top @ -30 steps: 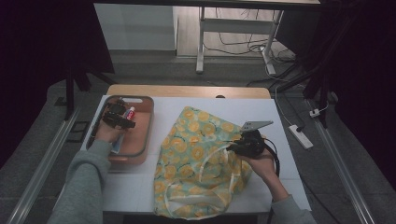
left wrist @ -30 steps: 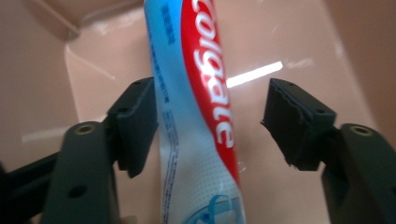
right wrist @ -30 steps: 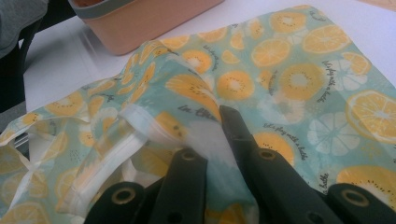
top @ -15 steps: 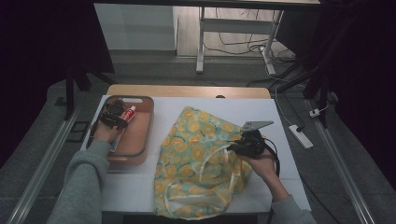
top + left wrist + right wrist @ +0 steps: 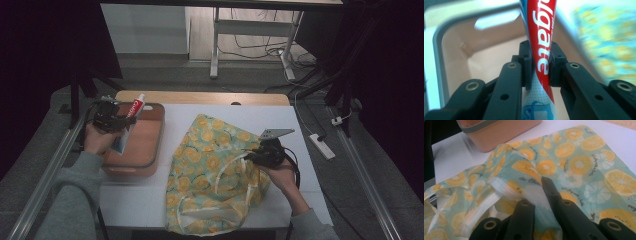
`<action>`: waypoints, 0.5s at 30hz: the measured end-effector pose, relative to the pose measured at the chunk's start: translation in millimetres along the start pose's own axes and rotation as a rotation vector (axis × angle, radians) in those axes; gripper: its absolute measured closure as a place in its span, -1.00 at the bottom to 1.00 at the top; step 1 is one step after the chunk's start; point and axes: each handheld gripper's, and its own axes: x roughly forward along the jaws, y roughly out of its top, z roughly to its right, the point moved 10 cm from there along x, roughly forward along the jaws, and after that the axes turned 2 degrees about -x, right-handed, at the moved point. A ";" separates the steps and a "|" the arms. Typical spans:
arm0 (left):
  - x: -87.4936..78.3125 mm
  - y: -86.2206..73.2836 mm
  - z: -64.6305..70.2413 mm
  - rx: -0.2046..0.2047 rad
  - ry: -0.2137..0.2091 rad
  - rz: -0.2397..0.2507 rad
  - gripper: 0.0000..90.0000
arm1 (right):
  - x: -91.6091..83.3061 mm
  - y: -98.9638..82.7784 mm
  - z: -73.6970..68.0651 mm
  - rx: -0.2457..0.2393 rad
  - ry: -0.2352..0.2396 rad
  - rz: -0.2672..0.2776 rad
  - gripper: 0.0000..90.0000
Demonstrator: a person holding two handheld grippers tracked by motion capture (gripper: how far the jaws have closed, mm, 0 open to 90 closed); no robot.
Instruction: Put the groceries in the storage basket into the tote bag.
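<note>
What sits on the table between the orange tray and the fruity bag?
Nothing: the high view shows a bare strip of white table between the tray and the bag.

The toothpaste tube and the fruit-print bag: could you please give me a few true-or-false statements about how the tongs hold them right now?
1. The left tongs are shut on the toothpaste tube. True.
2. The tube lies flat in the tray. False: it is lifted above the tray, held in the tongs.
3. The right tongs pinch the bag. True.
4. The bag sits inside the tray. False: it lies on the white table beside it.
</note>
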 end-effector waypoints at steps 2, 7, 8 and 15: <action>-15.4 0.7 16.7 0.046 -0.030 0.032 0.70 | 0.5 1.5 -0.2 0.000 -0.002 0.002 0.93; -40.4 -10.1 65.0 0.134 -0.156 0.088 0.70 | 4.4 13.1 -1.1 0.004 -0.002 0.027 0.93; -43.2 -13.9 74.9 0.145 -0.190 0.091 0.70 | 5.6 15.4 -1.8 0.002 -0.003 0.027 0.93; -50.0 -41.1 140.9 0.270 -0.345 0.078 0.69 | 12.8 26.3 0.1 0.008 -0.015 0.044 0.94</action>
